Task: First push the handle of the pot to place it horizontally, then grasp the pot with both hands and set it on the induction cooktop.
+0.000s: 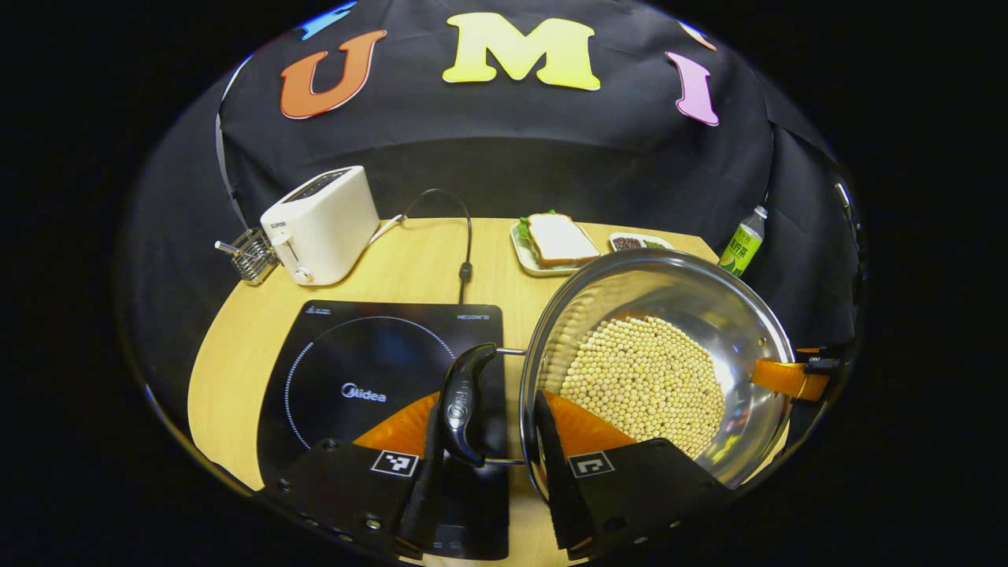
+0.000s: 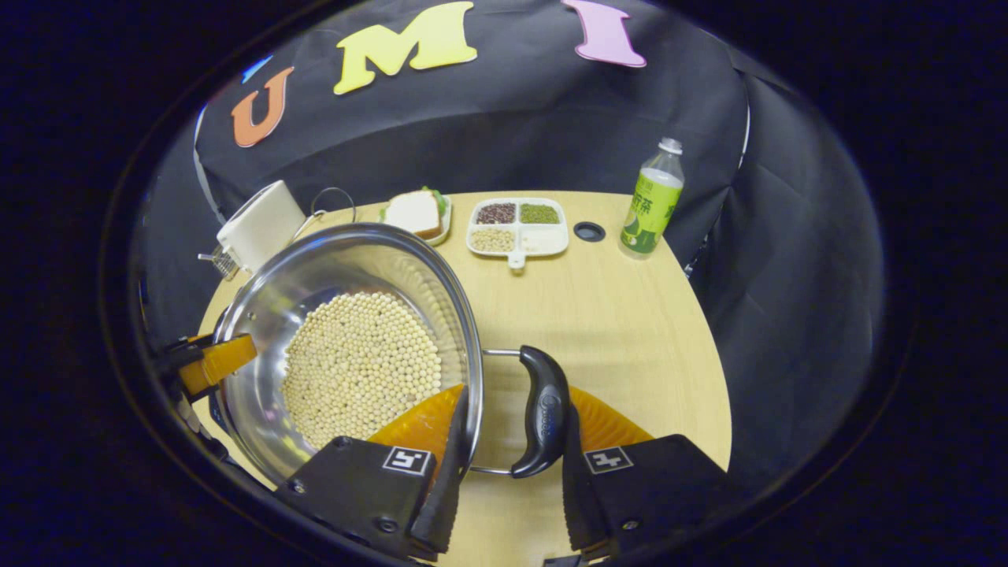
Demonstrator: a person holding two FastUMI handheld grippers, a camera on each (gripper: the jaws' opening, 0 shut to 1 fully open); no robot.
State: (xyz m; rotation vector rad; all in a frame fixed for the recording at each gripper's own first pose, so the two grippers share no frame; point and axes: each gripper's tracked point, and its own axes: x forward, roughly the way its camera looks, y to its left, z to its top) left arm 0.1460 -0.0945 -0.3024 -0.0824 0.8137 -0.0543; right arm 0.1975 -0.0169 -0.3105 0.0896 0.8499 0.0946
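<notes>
Left gripper view: the left gripper (image 1: 488, 457) is clamped on the round stainless steel pot (image 1: 709, 315). One finger presses the outside of the pot's curved black plastic handle (image 1: 465, 398), and the other sits inside the rim against the wall. The pot holds a layer of pale round beans (image 1: 642, 382). It sits just to the right of the flat black glass induction cooktop (image 1: 370, 370), with this handle over the cooktop's right edge; I cannot tell whether the pot rests on the light wooden table (image 1: 236, 339). The cooktop carries the white wordmark "Midea" inside its ring. Behind stands a white two-slot toaster (image 1: 319, 224); its small mark is too fine to be sure of.

Right gripper view: the right gripper (image 2: 512, 457) grips the pot's opposite black handle (image 2: 543, 409) the same way, one finger inside the rim and one outside the handle. A green-labelled clear plastic bottle (image 2: 652, 201) stands at the far table edge, its print unreadable.
</notes>
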